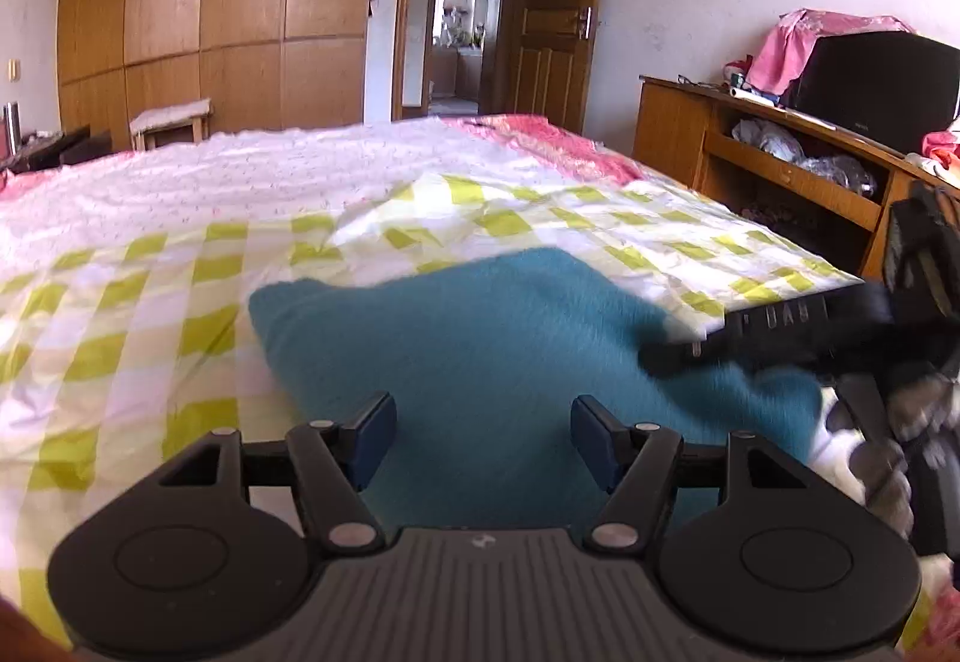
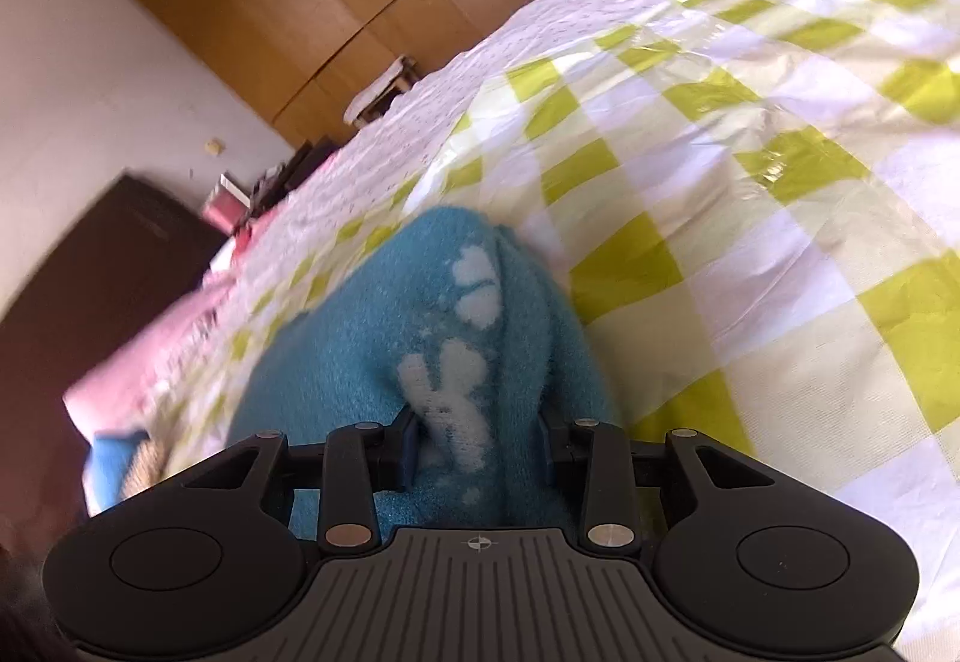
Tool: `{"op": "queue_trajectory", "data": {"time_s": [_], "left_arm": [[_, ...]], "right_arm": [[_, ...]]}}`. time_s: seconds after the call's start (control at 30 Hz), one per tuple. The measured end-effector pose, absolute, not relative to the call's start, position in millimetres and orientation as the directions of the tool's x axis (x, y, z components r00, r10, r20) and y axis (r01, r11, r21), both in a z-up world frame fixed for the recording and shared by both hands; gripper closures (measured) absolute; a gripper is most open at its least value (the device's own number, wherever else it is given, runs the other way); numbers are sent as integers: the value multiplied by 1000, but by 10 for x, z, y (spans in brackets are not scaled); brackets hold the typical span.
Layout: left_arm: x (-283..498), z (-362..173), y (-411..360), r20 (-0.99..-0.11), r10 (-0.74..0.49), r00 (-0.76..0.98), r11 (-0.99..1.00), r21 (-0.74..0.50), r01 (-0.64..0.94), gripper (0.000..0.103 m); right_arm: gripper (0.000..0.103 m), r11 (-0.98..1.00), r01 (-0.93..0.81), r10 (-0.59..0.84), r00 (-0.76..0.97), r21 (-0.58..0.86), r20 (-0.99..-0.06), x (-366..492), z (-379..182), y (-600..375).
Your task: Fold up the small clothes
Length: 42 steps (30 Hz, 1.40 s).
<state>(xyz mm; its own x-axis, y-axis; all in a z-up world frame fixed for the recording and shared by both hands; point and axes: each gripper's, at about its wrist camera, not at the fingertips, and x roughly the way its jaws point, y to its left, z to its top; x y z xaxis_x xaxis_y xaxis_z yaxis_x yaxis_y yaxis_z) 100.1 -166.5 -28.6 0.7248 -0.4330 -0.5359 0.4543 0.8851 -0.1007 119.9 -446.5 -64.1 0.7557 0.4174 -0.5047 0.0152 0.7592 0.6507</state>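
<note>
The left gripper (image 1: 483,437) hovers, jaws apart, over a teal garment (image 1: 480,338) on the checked bedspread (image 1: 150,302).

Black left claw (image 1: 483,437), blue pads (image 1: 378,437), silver rivets, ribbed grey body

A bed (image 1: 180,170) is seen filling most of both views. It is covered toward its far end by a white sheet with a fine pink print (image 1: 252,164), and a pink patterned cover (image 1: 540,134) is seen at the far corner. Over the near part a thin, creased cloth in yellow-green and white checks (image 1: 150,302) is spread. Directly on this checked cloth a teal fleecy garment (image 1: 480,338) is laid; in the right wrist view pale white shapes are shown on its raised fold (image 2: 474,362).
</note>
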Motion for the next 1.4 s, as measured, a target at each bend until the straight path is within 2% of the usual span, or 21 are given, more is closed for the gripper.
{"op": "queue_trajectory", "data": {"time_s": [0.1, 0.17, 0.27, 0.33, 0.43, 0.57, 0.67, 0.73, 0.8, 0.87, 0.9, 1.0, 1.1, 1.23, 1.33, 1.4], "left_arm": [[1012, -392, -1724, -554, -425, 716, 885, -88, 458, 26], [1027, -416, -1715, -560, -427, 710, 887, -107, 449, 25], [1015, -384, -1671, -567, -429, 704, 889, -126, 440, 26], [984, -347, -1623, -565, -432, 703, 889, -137, 437, 26], [912, -306, -1554, -563, -426, 708, 892, -131, 432, 26], [812, -288, -1426, -567, -425, 706, 896, -148, 420, 26], [780, -325, -1373, -578, -430, 694, 895, -170, 413, 26], [790, -354, -1383, -585, -431, 687, 895, -180, 408, 26], [812, -368, -1398, -590, -436, 680, 894, -193, 405, 26], [811, -357, -1405, -585, -447, 677, 889, -204, 411, 26], [807, -355, -1407, -582, -444, 681, 890, -198, 411, 26], [815, -365, -1358, -576, -446, 685, 891, -212, 401, 25], [894, -445, -1292, -579, -485, 655, 874, -290, 390, 21], [1135, -643, -1371, -586, -557, 588, 830, -394, 394, 9], [1290, -740, -1382, -584, -601, 546, 796, -492, 351, 10], [1256, -693, -1399, -582, -594, 555, 803, -468, 368, 13]], "right_arm": [[70, 640, 42, 464, 775, 767, -430, 1167, -882, -4638], [71, 652, 39, 449, 785, 757, -427, 1125, -882, -4614], [67, 773, 25, 380, 781, 633, -496, 1122, -677, -4421], [55, 870, 21, 289, 788, 492, -544, 1087, -527, -4230], [51, 951, -3, 187, 803, 309, -566, 1018, -378, -3998], [50, 976, -20, 140, 822, 218, -552, 913, -217, -3869], [49, 978, -72, 169, 828, 198, -534, 833, -124, -3818], [53, 986, -102, 160, 817, 134, -555, 844, -138, -3737], [52, 995, -88, 101, 798, 51, -594, 893, -246, -3716], [45, 992, -72, 122, 779, 106, -615, 975, -392, -3884], [34, 987, -49, 135, 775, 155, -618, 1008, -448, -3992], [27, 944, -6, 220, 757, 330, -616, 1058, -601, -4261], [26, 935, -18, 245, 758, 355, -605, 1046, -634, -4276], [27, 855, 6, 354, 723, 518, -593, 1128, -742, -4400], [30, 804, 31, 391, 724, 594, -568, 1097, -794, -4408], [31, 782, 50, 403, 721, 622, -564, 1062, -793, -4365]]}}
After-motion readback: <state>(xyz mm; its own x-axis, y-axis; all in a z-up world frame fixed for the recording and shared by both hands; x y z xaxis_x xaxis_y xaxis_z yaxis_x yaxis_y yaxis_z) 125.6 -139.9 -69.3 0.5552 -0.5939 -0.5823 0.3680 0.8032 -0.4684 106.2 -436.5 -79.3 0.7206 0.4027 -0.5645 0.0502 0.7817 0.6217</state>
